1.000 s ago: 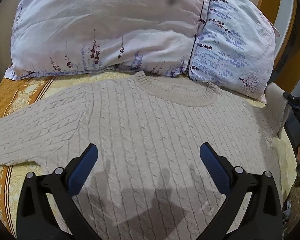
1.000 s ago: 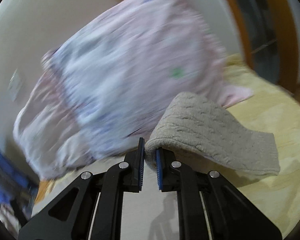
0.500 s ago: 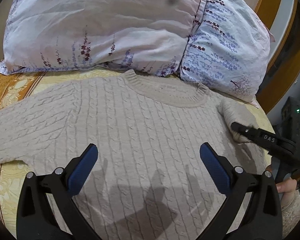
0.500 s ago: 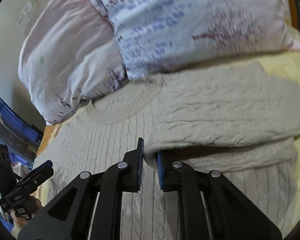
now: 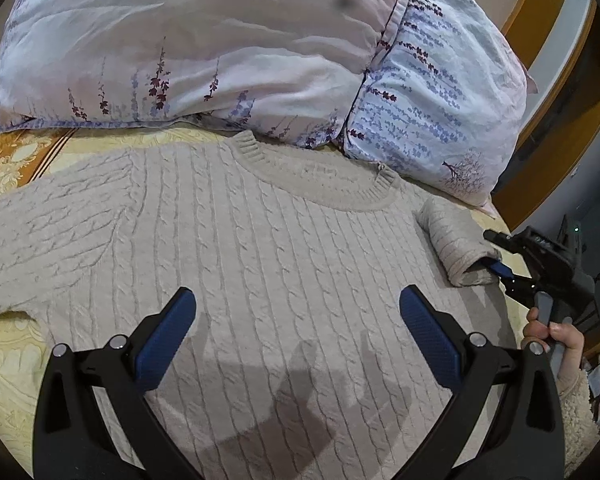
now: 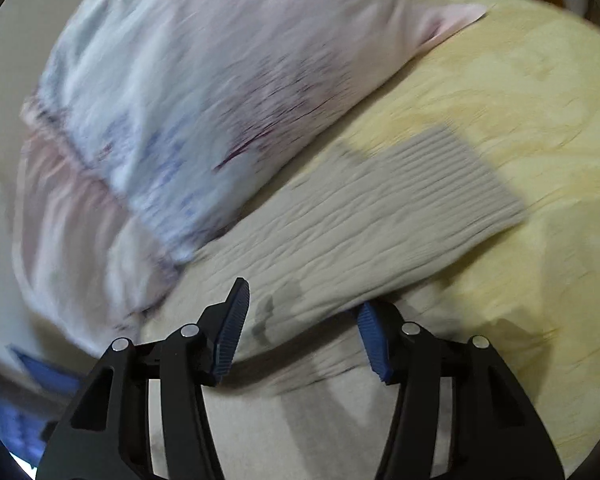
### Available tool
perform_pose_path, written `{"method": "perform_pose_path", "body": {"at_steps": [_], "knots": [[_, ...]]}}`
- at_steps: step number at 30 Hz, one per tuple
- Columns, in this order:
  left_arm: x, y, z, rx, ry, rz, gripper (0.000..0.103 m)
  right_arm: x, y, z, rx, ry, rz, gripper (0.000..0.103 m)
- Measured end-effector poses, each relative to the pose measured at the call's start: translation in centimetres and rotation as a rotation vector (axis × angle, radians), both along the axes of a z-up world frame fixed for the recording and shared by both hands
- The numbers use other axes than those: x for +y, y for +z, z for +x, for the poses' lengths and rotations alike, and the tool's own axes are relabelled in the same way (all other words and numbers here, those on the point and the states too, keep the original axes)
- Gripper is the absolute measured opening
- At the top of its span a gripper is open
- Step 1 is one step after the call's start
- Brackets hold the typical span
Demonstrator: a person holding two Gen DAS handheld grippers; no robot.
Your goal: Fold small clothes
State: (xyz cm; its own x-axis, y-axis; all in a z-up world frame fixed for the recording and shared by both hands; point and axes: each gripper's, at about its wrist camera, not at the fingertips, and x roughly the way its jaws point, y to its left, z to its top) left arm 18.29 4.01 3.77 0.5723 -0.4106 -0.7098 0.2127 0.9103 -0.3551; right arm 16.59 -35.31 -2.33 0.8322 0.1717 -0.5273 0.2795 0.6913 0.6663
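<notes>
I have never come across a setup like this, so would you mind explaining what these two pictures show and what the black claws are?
A person holds a handheld two-finger gripper in each hand; each carries a camera looking along its fingers. One picture is the left gripper's view: jaws wide open above a beige cable-knit sweater spread on a yellow bedspread, with floral pillows behind. At its edge you see the hand with the right gripper. The other, blurrier picture is that gripper's own view: its jaws have just been opening, letting go of the sleeve, which still lies between them.

A home bedroom: floral pillows [image 5: 228, 52] on a yellow bedspread [image 6: 540, 92].
</notes>
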Motion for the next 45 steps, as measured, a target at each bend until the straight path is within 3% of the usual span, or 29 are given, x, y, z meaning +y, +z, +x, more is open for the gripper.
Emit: {"method": "perform_pose_path", "body": {"at_steps": [4, 8, 12, 16, 20, 23, 25, 26, 27, 28, 30, 33, 36, 40, 45], "knots": [[0.7, -0.1, 0.2, 0.004, 0.008, -0.024, 0.101, 0.0, 1.7, -0.5, 0.002, -0.082, -0.140, 0.042], [1.7, -0.4, 0.6, 0.032, 0.025, -0.084, 0.101, -0.1, 2.7, -0.1, 0.014, -0.132, -0.245, 0.013], [2.6, -0.5, 0.9, 0.039, 0.029, -0.127, 0.097, 1.4, 4.0, 0.3, -0.028, -0.119, -0.358, 0.009], [3.9, -0.5, 1.3, 0.048, 0.052, -0.200, 0.096, 5.2, 6.6, 0.3, -0.175, 0.030, -0.406, 0.009], [5.5, -0.7, 1.5, 0.061, 0.092, -0.273, 0.096, 11.8, 8.0, 0.8, -0.274, 0.267, -0.455, 0.009], [6.3, -0.8, 1.3, 0.061, 0.110, -0.298, 0.096, 17.5, 7.0, 2.3, -0.259, 0.506, -0.467, 0.013], [6.6, -1.0, 1.3, 0.070, 0.125, -0.309, 0.096, 20.9, 5.5, 3.3, -0.196, 0.645, -0.482, 0.033], [6.8, -1.2, 1.3, 0.079, 0.133, -0.317, 0.096, 21.9, 4.8, 3.5, -0.174, 0.691, -0.480, 0.047], [7.0, -1.4, 1.3, 0.086, 0.137, -0.324, 0.096, 22.6, 4.0, 3.5, -0.149, 0.713, -0.483, 0.055], [7.1, -1.7, 1.5, 0.102, 0.143, -0.335, 0.096, 22.7, 3.6, 3.3, -0.139, 0.718, -0.479, 0.055], [7.3, -2.2, 1.7, 0.128, 0.153, -0.348, 0.094, 22.1, 3.3, 2.8, -0.128, 0.712, -0.442, 0.055], [6.7, -2.8, 2.6, 0.169, 0.147, -0.348, 0.082, 18.8, 3.1, 1.7, -0.097, 0.645, -0.302, 0.055], [6.1, -3.0, 3.2, 0.194, 0.136, -0.345, 0.073, 12.6, 2.4, -0.5, -0.079, 0.505, -0.127, 0.055], [5.5, -3.5, 4.1, 0.236, 0.138, -0.346, 0.062, 5.6, 0.7, -3.0, -0.029, 0.273, 0.022, 0.055], [4.8, -3.7, 5.0, 0.267, 0.145, -0.340, 0.041, 0.7, -1.5, -3.6, 0.021, 0.074, 0.106, 0.053]]}}
